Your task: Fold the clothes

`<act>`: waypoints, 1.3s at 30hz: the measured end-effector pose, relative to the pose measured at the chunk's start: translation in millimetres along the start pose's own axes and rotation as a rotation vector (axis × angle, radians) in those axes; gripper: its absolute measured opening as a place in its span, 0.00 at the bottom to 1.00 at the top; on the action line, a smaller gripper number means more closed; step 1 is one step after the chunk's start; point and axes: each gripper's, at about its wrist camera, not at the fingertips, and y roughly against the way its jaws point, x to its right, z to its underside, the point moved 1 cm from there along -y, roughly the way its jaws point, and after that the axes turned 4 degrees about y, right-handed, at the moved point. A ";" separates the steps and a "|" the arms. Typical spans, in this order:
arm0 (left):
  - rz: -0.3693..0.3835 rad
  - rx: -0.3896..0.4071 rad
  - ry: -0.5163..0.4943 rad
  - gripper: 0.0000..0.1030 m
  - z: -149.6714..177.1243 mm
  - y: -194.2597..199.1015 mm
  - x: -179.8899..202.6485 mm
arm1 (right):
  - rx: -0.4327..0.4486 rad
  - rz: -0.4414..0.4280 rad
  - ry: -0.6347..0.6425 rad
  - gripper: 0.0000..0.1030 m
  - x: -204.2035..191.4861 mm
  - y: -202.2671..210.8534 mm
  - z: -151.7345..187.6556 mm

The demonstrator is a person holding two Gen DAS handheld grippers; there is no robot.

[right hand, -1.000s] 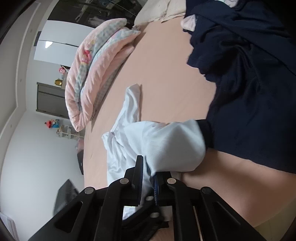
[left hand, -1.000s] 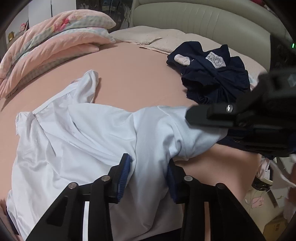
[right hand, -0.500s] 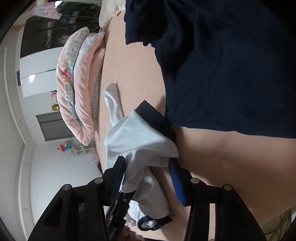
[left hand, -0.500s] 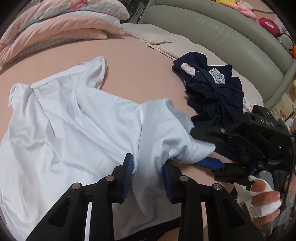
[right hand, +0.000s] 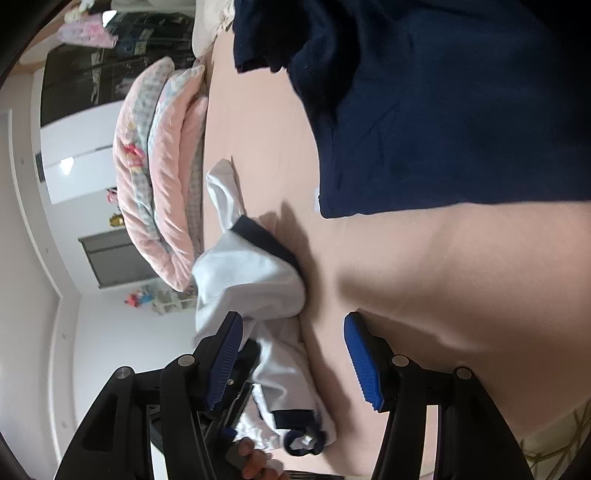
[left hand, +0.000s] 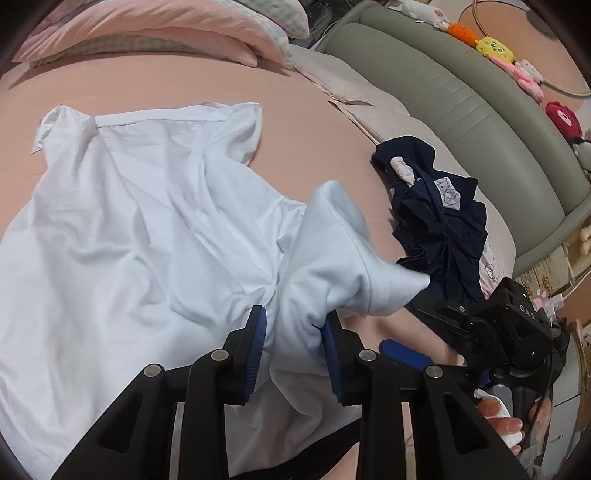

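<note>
The left gripper sits at the near edge of the bed, its blue-padded jaws narrowed around a bunched fold of a white shirt. The cloth fills the gap between the pads, so the left tongs are gripping the shirt near its right sleeve.

The right gripper has its jaws spread wide. Nothing is held between its blue pads; the white sleeve lies just beside its left pad, and bare pink sheet shows in the gap. In the left wrist view this gripper appears low on the right, with a hand wrapped in white tissue or bandage on its handle.

The white shirt lies spread over the pink bed sheet, collar toward the far side, body wrinkled and filling the left and middle of the scene. Its right sleeve is lifted into a rumpled peak next to the left gripper; the sleeve has a dark navy cuff band.

To the right of the sleeve lies a crumpled navy garment, with a small pale printed patch, close to the sleeve tip. At the far left lies a folded pink quilt. Behind the bed on the right runs a grey-green padded headboard with small plush toys along its top.
</note>
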 end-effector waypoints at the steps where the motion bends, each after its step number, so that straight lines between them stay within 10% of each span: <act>1: -0.001 -0.002 0.003 0.27 0.3 0.8 -1.8 | -0.001 0.007 0.011 0.55 -2.3 -3.0 -0.8; 22: -0.015 -0.041 0.008 0.27 5.3 7.6 -25.3 | -0.061 0.024 0.278 0.55 -64.7 -67.0 -7.8; 27: -0.013 -0.052 0.027 0.28 4.3 8.0 -27.8 | -0.032 0.058 0.342 0.26 -71.4 -67.9 -7.7; 32: -0.081 -0.044 0.042 0.69 1.9 13.3 -28.5 | 0.016 0.104 0.448 0.10 -86.5 -60.7 -6.5; 39: -0.185 0.043 0.036 0.70 -10.7 37.2 -15.6 | 0.069 0.158 0.599 0.09 -116.1 -52.5 -6.7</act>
